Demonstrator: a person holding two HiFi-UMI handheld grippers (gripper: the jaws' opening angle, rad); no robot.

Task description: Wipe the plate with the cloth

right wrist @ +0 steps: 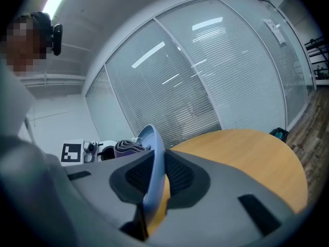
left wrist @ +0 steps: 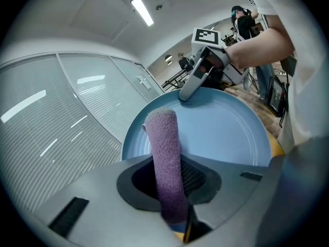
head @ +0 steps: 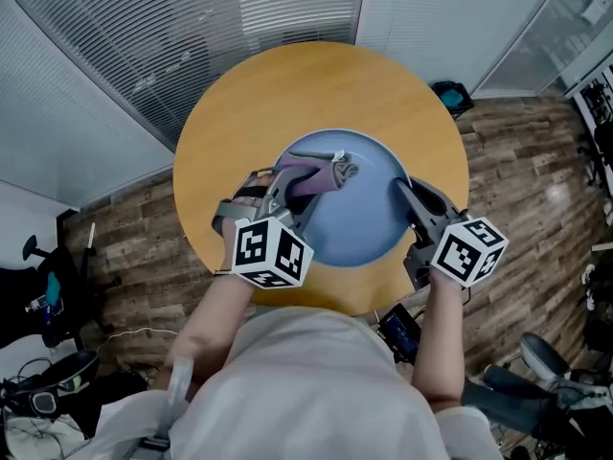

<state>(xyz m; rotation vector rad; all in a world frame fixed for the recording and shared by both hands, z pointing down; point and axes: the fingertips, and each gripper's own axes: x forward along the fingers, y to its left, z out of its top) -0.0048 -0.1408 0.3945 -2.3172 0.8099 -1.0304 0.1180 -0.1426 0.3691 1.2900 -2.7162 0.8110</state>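
Note:
A blue plate point(head: 359, 214) rests on the round wooden table point(head: 316, 94). My left gripper point(head: 287, 185) is shut on a rolled purple cloth point(head: 321, 175), whose free end lies on the plate's left inner part. From the left gripper view the cloth point(left wrist: 165, 158) runs up between the jaws onto the plate point(left wrist: 221, 133). My right gripper point(head: 404, 192) is shut on the plate's right rim; in the right gripper view the rim point(right wrist: 153, 179) stands edge-on between the pads, with the cloth point(right wrist: 128, 146) beyond it.
The table's far half is bare wood point(right wrist: 241, 148). Slatted glass walls point(head: 192, 27) stand behind the table. On the wood floor lie a teal object point(head: 452, 94) at the right, chairs and cables point(head: 48, 295) at the left.

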